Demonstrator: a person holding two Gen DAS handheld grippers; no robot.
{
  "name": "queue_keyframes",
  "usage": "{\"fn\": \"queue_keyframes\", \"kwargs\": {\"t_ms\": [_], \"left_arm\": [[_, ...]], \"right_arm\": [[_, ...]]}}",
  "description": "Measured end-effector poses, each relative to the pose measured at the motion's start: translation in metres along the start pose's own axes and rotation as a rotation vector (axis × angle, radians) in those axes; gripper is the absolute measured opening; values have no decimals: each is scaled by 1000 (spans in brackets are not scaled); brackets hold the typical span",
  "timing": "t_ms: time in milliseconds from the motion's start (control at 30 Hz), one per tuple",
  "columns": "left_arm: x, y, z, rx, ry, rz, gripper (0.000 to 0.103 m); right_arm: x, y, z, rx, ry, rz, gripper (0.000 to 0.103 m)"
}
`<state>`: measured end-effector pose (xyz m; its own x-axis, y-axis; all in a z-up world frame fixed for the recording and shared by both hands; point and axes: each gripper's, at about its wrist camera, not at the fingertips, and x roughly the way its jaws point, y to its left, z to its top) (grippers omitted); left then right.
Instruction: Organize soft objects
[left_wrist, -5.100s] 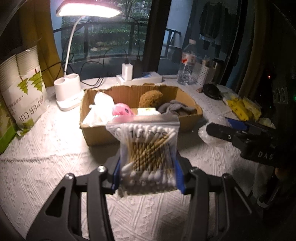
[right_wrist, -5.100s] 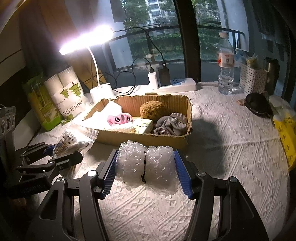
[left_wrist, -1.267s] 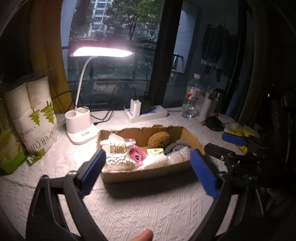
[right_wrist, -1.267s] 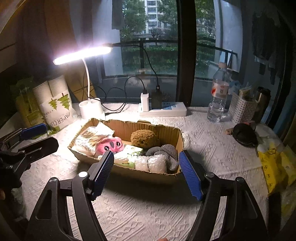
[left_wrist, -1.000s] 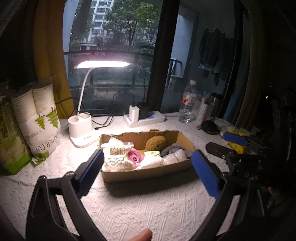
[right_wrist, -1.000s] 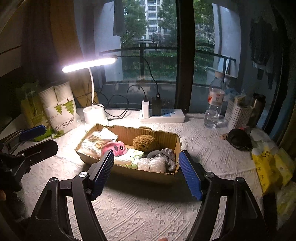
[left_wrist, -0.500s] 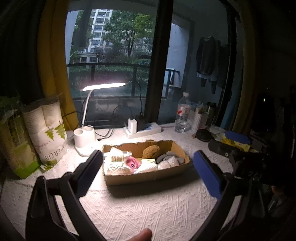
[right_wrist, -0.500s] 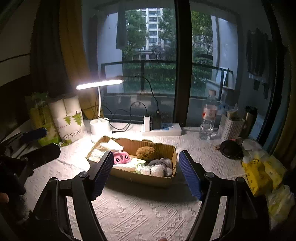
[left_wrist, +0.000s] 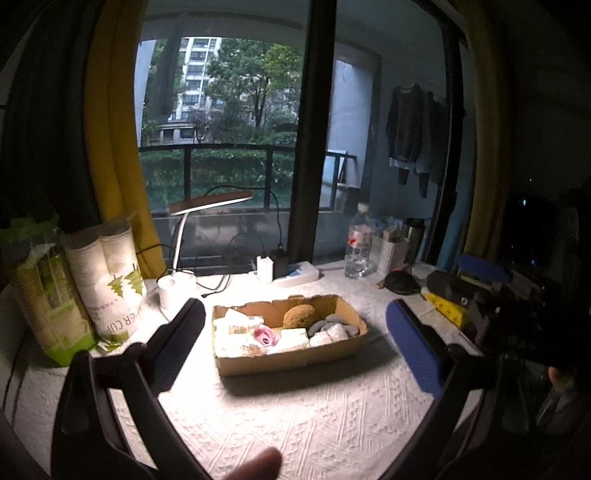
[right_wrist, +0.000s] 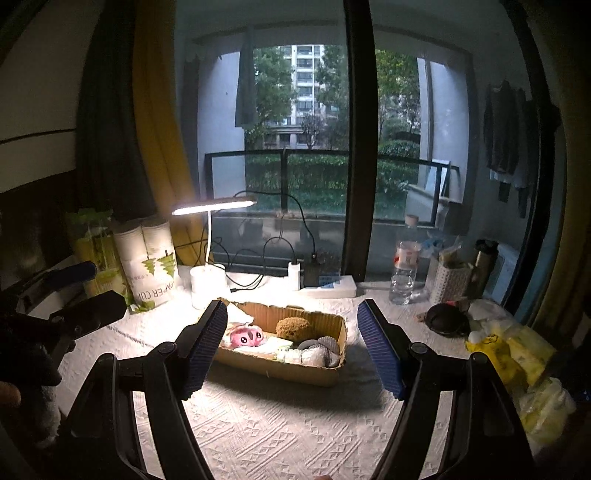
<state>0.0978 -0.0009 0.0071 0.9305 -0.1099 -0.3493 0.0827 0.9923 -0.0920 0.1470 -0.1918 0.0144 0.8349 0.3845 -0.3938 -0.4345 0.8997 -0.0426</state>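
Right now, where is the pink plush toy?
The pink plush toy lies inside the cardboard box, toward its left end in the right wrist view, left of the brown sponge ball and near the right gripper's left finger.

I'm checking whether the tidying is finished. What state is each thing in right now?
left gripper: open, nothing between its fingers.
right gripper: open, empty.
cardboard box: open-topped, full.
pink plush: lying in the box.
brown sponge: in the box, at the back.
bubble wrap: in the box, at the front.
desk lamp: switched on.
water bottle: upright, capped.
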Motion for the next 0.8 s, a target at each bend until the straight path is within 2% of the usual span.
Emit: {"fn": "queue_keyframes", "kwargs": {"t_ms": [367, 800], "left_arm": [[-33, -16, 10, 41, -80, 58, 99], [-41, -19, 12, 38, -104, 48, 99]], "right_arm": [[-38, 0, 9, -7, -72, -8, 76], [-51, -1, 12, -7, -95, -19, 76]]}}
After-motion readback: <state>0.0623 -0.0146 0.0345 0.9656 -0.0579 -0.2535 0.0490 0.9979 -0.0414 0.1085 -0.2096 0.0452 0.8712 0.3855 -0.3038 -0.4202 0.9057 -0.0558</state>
